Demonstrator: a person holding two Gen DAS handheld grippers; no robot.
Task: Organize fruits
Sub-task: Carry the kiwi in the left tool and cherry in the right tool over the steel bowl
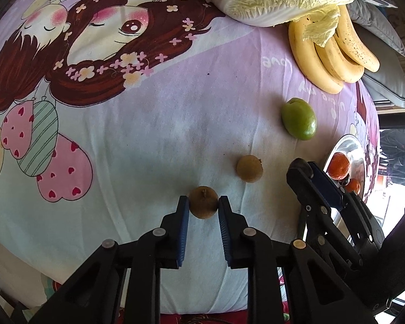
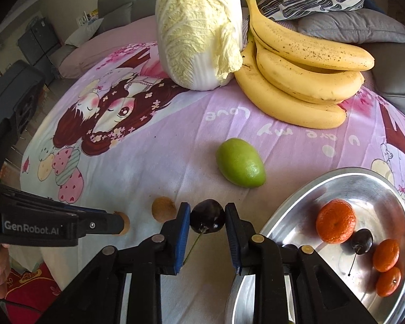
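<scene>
Left claw (image 1: 203, 205), cartoon-print sheet (image 1: 148, 135), grey sofa (image 2: 121, 0) behind

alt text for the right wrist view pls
The right gripper has its jaws shut on a dark cherry above a cartoon-print cloth, beside a metal bowl holding three tangerines and another cherry. Behind lie a green fruit, bananas and a cabbage.

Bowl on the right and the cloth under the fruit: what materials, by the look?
Bowl: looks like bare metal, probably stainless steel or aluminium; a polished silver inside mirrors the orange fruit in it.
Cloth: looks like woven printed fabric, probably cotton, matte; soft creases and a cartoon print show. The exact fibre cannot be told.
</scene>
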